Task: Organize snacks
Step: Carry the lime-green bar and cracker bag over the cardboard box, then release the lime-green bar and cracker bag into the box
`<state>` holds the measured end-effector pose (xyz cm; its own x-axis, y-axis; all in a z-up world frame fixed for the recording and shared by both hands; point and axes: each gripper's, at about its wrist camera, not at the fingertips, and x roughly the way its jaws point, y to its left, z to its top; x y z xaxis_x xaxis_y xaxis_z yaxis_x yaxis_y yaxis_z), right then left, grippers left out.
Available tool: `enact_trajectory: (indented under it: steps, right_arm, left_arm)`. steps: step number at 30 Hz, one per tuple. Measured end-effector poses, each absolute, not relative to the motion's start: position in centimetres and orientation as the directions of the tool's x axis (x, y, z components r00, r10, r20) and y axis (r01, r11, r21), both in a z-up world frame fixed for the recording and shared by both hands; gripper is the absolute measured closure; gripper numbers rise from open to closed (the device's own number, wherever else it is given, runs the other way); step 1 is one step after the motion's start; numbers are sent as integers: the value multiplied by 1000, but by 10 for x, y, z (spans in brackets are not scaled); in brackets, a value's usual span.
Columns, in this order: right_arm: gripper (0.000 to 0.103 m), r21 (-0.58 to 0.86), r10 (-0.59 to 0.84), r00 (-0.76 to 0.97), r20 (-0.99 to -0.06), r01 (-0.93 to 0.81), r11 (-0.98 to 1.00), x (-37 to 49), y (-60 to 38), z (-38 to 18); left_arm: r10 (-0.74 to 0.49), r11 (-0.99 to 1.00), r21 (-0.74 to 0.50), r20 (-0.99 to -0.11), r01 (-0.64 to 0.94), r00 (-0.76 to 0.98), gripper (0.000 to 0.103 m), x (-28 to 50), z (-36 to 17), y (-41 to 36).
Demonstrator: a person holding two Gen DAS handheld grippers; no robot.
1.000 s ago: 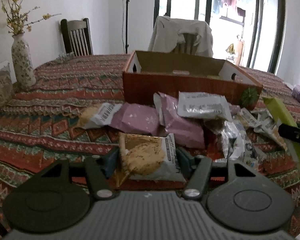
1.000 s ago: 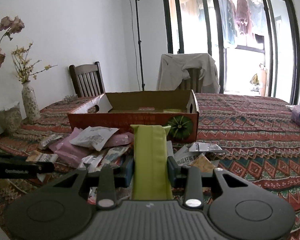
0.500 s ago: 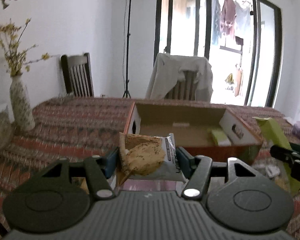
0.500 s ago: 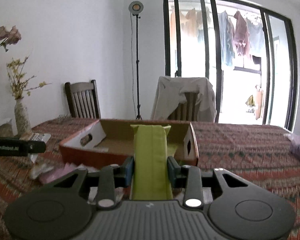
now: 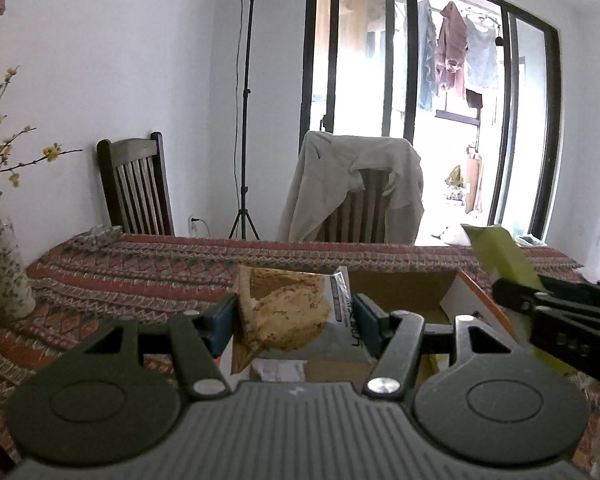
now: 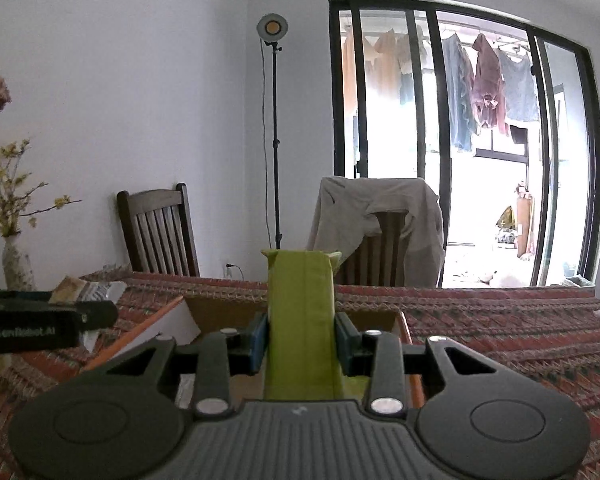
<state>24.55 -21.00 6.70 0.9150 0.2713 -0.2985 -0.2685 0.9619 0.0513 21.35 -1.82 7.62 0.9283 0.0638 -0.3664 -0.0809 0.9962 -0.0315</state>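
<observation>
While both grippers hang over the near edge of the cardboard box (image 5: pixel 404 288), the step in hand looks like carrying two snacks to the box to drop them in. Closest in the left wrist view, the left gripper (image 5: pixel 294 320) has its fingers (image 5: pixel 220 320) about half open and pressed on the two sides of a cookie packet (image 5: pixel 292 318), so the packet is held up in the air, above the box and the bench. In the right wrist view, the right gripper (image 6: pixel 302 338) has its fingers (image 6: pixel 258 340) squeezed in close on a green packet (image 6: pixel 302 320), which sticks out forward and up between them. Just past the fingers lies the open box, brown inside with an orange rim (image 6: pixel 140 334). It sits on the bench (image 6: pixel 500 320), which has a striped red cloth on it. I can see only a little of the box floor, so I cannot tell how full it is. Next, I think each hand needs to go a bit forward and down into the box, then open its fingers so the packets land flat inside. The two hands are near each other, so they should keep apart and not bump. Farther back stand two chairs (image 5: pixel 134 188) and a big window.
</observation>
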Motion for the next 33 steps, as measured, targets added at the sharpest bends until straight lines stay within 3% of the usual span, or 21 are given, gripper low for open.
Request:
enact_trajectory:
  steps: [10,24,29,32,33]
  right_arm:
    - [69,98,248,894,-372,-228,969,314,-188,38]
    - [68,104,273,832,-483,-255,961,334,-188,-10]
    - [68,101,273,822,-499,-258,961,334,-186,-12]
    - [58,106,274,825,-495,-256,961,333,-187,-11]
    - [46,110,275,826,-492,-255,961,333,-189,-10]
  left_arm:
    - [111,982,-99,-389,-162,914,40,272,58,-11]
    - [34,995,-59,-522,-76,853,40,298,3,-6]
    - [36,994,-70,-529,-86,848,35,299,0,-3]
    - [31,992,-88,-526,-90,850,31,299,2,1]
    - [29,991,-96,-522,-93,853,27,297,2,2]
